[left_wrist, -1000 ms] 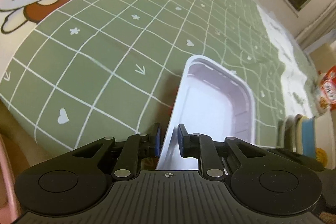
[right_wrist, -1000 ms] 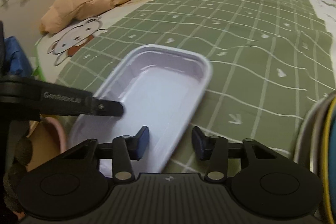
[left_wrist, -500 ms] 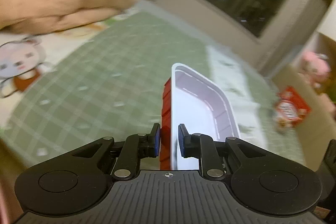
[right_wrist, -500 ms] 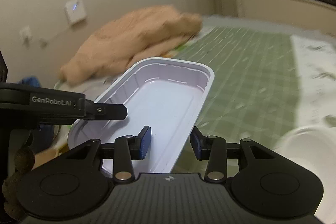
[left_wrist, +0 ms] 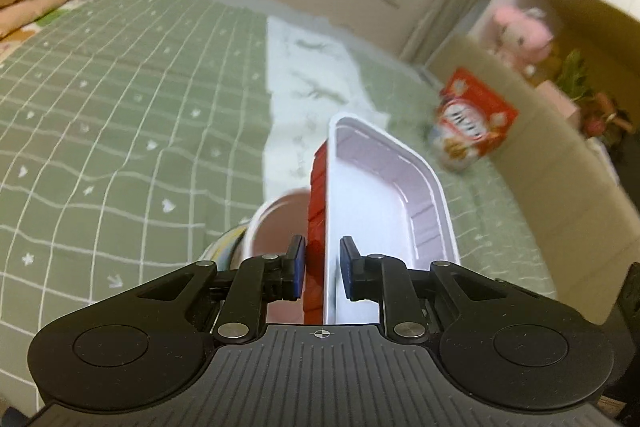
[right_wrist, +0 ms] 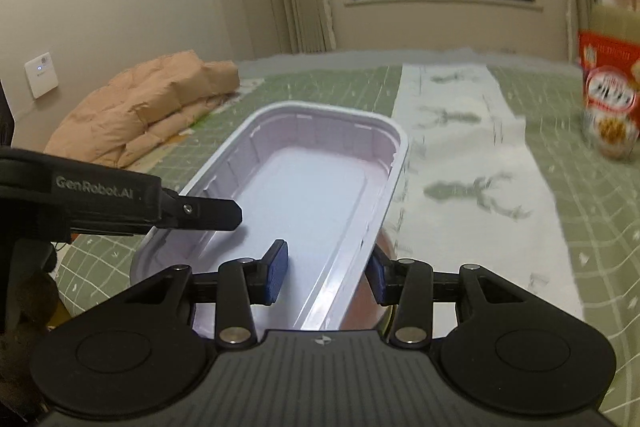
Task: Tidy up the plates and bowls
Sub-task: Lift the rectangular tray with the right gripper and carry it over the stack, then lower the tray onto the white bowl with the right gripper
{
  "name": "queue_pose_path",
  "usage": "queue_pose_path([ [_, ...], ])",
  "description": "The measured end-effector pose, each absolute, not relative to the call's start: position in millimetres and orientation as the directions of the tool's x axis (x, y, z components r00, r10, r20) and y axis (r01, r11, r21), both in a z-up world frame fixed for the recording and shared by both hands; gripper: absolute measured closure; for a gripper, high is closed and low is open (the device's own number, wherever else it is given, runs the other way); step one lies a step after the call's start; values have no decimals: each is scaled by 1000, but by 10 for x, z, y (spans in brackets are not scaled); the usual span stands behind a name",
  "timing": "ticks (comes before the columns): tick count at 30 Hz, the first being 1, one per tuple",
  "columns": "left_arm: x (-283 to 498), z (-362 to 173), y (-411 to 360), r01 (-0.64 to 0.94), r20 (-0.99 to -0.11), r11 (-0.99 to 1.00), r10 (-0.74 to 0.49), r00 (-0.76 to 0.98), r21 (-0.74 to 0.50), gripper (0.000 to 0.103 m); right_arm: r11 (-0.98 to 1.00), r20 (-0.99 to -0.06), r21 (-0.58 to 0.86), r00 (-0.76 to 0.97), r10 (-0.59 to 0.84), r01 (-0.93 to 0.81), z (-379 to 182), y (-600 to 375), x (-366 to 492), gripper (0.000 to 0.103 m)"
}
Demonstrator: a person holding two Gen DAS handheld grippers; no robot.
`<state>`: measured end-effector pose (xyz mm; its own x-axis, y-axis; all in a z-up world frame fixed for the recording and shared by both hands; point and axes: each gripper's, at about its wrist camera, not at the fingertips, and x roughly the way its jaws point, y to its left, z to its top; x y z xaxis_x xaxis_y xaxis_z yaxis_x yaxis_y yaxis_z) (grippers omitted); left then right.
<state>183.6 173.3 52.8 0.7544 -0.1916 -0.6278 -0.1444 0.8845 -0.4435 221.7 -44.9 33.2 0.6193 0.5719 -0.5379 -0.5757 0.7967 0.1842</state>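
Note:
A white rectangular tray with a red outer side hangs in the air, held at its near end by both grippers. My left gripper is shut on one long wall, which stands on edge between its blue pads. My right gripper is shut on the opposite wall of the tray, one pad inside and one outside under the rim. The left gripper's finger reaches in from the left. Below the tray sit a pinkish bowl and the edge of stacked plates.
A green checked mat covers the surface, with a white deer-print runner across it. A red snack box stands at the right. A folded peach quilt lies far left. A beige bench with a pink plush toy lines the right side.
Both grippers have lifted the tray off the mat and carried it up and to the right. It now hangs over the bowl and plates, and both views have swung towards the window.

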Motion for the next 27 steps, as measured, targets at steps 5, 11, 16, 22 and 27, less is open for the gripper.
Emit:
queue_pose_path([
  [5,1884,289,1963,-251,-680,859,-144,719,-447,83,753,-570,239,539,620,-613,133,-189,2404,60],
  [11,1879,283,2013,-253,-689,852,-161,706,-459,83,748,-558,253,539,631,-614,156,-110,2465,60],
  [16,1913,366,1875,-181,-660,856,-221,718,-484,82,776,-542,242,583,606,-582,272,-249,2490,60],
  [22,1856,326,1837,-184,-669,857,-224,709,-482,82,780,-571,258,562,599,-570,163,-285,2475,58],
  [27,1842,295,1954,-216,-663,830,-226,714,-515,82,771,-565,267,554,611,-579,116,-201,2517,58],
])
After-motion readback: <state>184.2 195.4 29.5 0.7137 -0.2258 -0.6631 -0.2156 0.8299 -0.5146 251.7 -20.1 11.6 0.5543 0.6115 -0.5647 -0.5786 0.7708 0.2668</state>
